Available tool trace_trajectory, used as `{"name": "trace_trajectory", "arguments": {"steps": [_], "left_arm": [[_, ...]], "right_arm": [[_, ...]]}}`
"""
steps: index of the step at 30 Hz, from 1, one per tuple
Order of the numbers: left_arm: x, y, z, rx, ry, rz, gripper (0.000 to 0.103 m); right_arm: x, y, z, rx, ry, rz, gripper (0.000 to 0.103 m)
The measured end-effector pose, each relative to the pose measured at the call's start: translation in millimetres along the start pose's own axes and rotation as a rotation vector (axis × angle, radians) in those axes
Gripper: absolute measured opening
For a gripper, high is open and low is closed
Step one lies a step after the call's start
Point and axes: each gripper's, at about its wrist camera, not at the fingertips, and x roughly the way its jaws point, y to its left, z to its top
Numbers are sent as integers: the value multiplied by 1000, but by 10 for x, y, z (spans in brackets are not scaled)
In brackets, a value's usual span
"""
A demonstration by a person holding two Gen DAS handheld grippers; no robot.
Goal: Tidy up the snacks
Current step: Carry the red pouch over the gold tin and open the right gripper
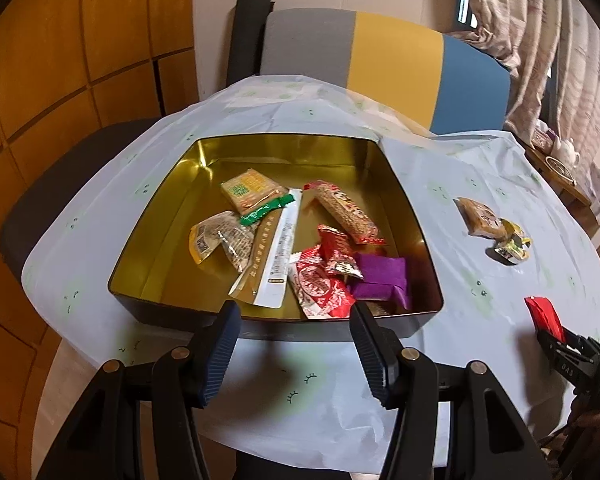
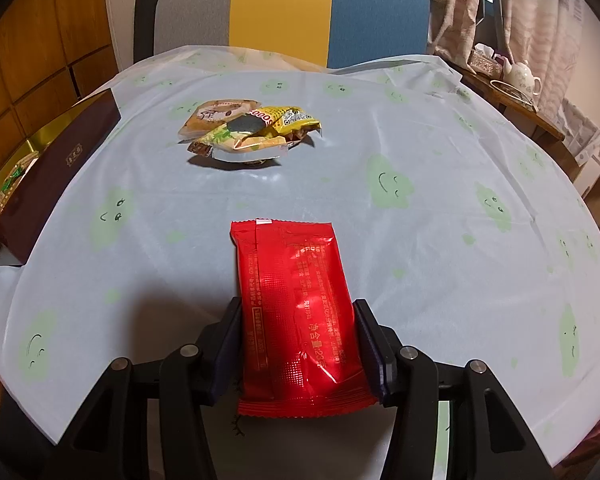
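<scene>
A gold-lined tin box [image 1: 406, 216] with dark outer walls sits on the table and holds several wrapped snacks, among them a purple packet [image 1: 382, 280] and a long white sachet [image 1: 282, 256]. My left gripper [image 1: 294, 316] is open and empty, just in front of the box's near wall. My right gripper [image 2: 298, 312] is shut on a red snack packet [image 2: 296, 312] and holds it over the table; it also shows at the right edge of the left wrist view [image 1: 556, 328]. A small pile of loose snacks [image 2: 248, 128] lies on the table beyond it, right of the box [image 2: 56, 168].
The table wears a pale blue cloth with green smiley clouds [image 2: 392, 184]. A grey, yellow and blue chair back [image 2: 292, 12] stands behind the table. A side table with a teapot [image 2: 522, 74] is at the far right, by curtains.
</scene>
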Motion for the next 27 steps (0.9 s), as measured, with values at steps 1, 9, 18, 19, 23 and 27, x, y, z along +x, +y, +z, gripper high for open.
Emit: {"name": "trace_trajectory", "arguments": {"steps": [1, 9, 18, 19, 23, 27], "left_arm": [[-3, -11, 0, 6, -2, -2, 58], [-27, -3, -12, 26, -25, -11, 58], [33, 168, -48, -15, -6, -27, 58], [31, 184, -55, -21, -6, -27, 58], [32, 292, -57, -44, -10, -17, 58], [32, 434, -60, -83, -12, -11, 58]], "right_arm": [[0, -1, 5, 2, 4, 1, 54], [6, 29, 32, -4, 28, -15, 53], [-12, 56, 68, 18, 75, -8, 47], [-20, 68, 71, 22, 79, -3, 46], [-39, 119, 62, 28, 91, 10, 45], [-49, 212, 82, 17, 104, 30, 45]]}}
